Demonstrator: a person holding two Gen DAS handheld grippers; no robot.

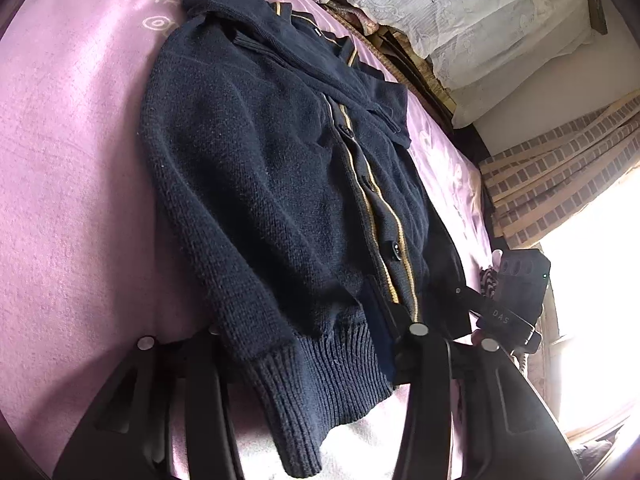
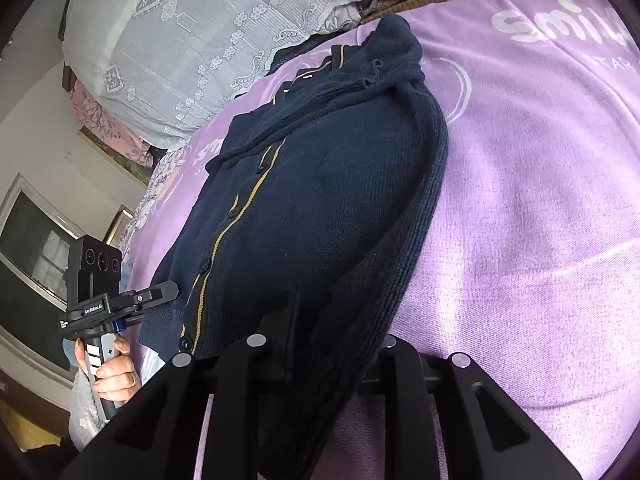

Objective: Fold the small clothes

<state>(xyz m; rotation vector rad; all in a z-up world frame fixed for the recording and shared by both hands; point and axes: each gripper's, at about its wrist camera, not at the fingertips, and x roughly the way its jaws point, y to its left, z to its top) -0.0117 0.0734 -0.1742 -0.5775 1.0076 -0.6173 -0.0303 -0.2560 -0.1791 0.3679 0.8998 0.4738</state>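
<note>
Left wrist view shows a dark blue cardigan [image 1: 256, 184] lying flat on a purple bed sheet [image 1: 60, 160]. It has black buttons and thin yellow stripes down the front. One sleeve is laid across the chest near the collar. The left gripper [image 1: 304, 344] is at the ribbed bottom edge, with its jaws open wide. One finger lies on the cardigan near the buttons, and the ribbed edge sits between the two fingers. The right gripper [image 1: 516, 292] is just past the cardigan's far side.

Right wrist view shows the right gripper [image 2: 324, 344] at the bottom edge too. Its jaws are open, with a fold of the knit lying between them. A lacy white pillow [image 2: 208, 32] lies past the collar.
</note>
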